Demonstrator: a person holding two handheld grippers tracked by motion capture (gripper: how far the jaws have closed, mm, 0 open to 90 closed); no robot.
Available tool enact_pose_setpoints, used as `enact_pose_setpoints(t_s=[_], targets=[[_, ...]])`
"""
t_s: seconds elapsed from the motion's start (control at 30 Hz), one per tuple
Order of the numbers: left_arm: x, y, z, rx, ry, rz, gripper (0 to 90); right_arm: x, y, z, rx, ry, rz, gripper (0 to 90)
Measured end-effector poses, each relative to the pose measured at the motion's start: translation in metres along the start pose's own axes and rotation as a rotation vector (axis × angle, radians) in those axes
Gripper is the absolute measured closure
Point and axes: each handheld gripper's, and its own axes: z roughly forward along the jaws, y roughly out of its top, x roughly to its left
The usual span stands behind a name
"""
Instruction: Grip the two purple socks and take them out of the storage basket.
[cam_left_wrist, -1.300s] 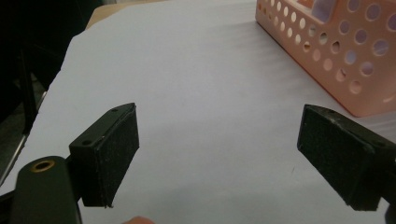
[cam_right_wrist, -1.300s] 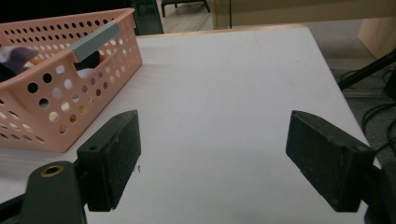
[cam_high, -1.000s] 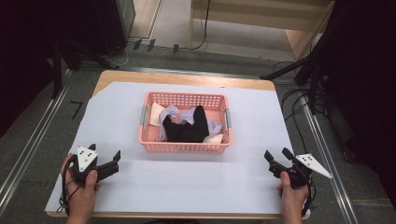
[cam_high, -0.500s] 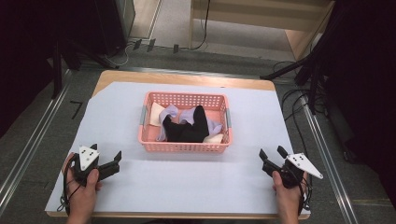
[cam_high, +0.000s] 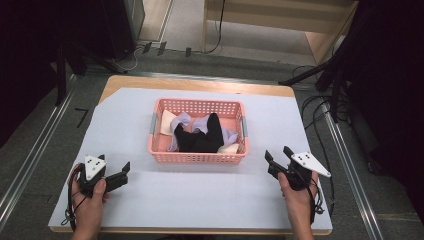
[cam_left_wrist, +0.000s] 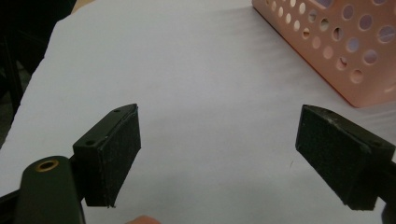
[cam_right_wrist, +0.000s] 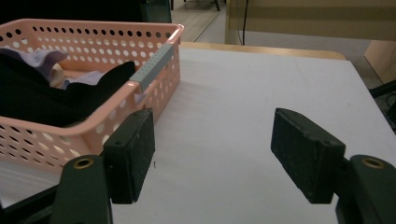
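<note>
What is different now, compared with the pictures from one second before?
The right hand-held gripper moved inward along the table toward the pink basket; its jaws have just been closing a little, with nothing between them. The left hand-held gripper, the basket and the clothes in it stayed as they were.

One pink perforated basket (cam_high: 197, 157) sits on one white-covered table (cam_high: 200, 200). Inside it lie four pieces of cloth that can be told apart: one black piece (cam_high: 200, 140), one lavender piece (cam_high: 187, 121) and two cream pieces (cam_high: 166, 122) (the heap overlaps, so more may be hidden beneath). The basket carries two grey handle strips (cam_high: 244, 126), one on each short side. Two handheld grippers are in view, the left gripper (cam_high: 114, 173) and the right gripper (cam_high: 279, 153), each with two black jaws.
</note>
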Motion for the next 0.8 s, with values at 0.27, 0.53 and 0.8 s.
enact_pose_setpoints(t_s=[0.27,0.53,0.8], targets=[[-0.001,-0.001,-0.001,-0.019,-0.007,0.019,15.2,0.027,0.027,0.015,-0.005,0.088,0.041,30.7],[-0.002,-0.001,-0.002,-0.021,-0.022,0.023,15.4,0.068,0.042,0.046,0.059,0.170,0.036,33.2],[-0.002,-0.001,-0.002,-0.021,-0.031,0.025,15.6,0.099,0.049,0.071,0.132,0.162,0.035,39.2]])
